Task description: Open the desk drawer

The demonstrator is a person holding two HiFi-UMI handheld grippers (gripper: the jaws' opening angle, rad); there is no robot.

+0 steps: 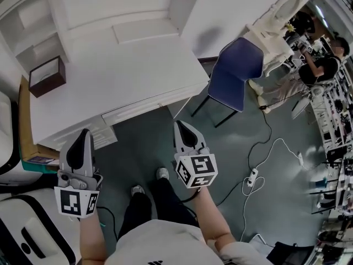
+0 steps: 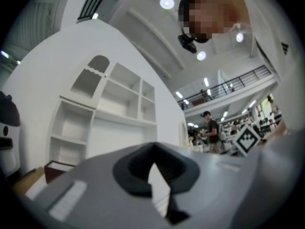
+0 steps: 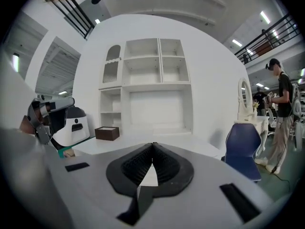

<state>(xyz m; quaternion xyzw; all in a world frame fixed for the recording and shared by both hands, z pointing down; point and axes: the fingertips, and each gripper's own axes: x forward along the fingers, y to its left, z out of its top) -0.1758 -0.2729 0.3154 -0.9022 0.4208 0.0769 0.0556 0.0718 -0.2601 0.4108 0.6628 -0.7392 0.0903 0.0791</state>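
Observation:
The white desk (image 1: 118, 73) with a shelf hutch fills the upper left of the head view. Its drawer (image 1: 144, 107) sits closed under the near edge. My left gripper (image 1: 84, 131) hovers just in front of the desk's left corner, jaws shut and empty. My right gripper (image 1: 180, 124) hangs below the drawer's right end, a little off the front, also shut with nothing held. In the right gripper view the shut jaws (image 3: 153, 144) point at the desk top (image 3: 143, 138) and hutch. The left gripper view (image 2: 152, 146) shows its pads closed, aimed at the shelves.
A brown box (image 1: 47, 75) stands on the desk's left end. A blue chair (image 1: 234, 73) stands right of the desk, beside a white vanity (image 1: 276, 21). Cables and a power strip (image 1: 252, 176) lie on the floor. A person (image 1: 322, 65) stands far right. My feet are below the drawer.

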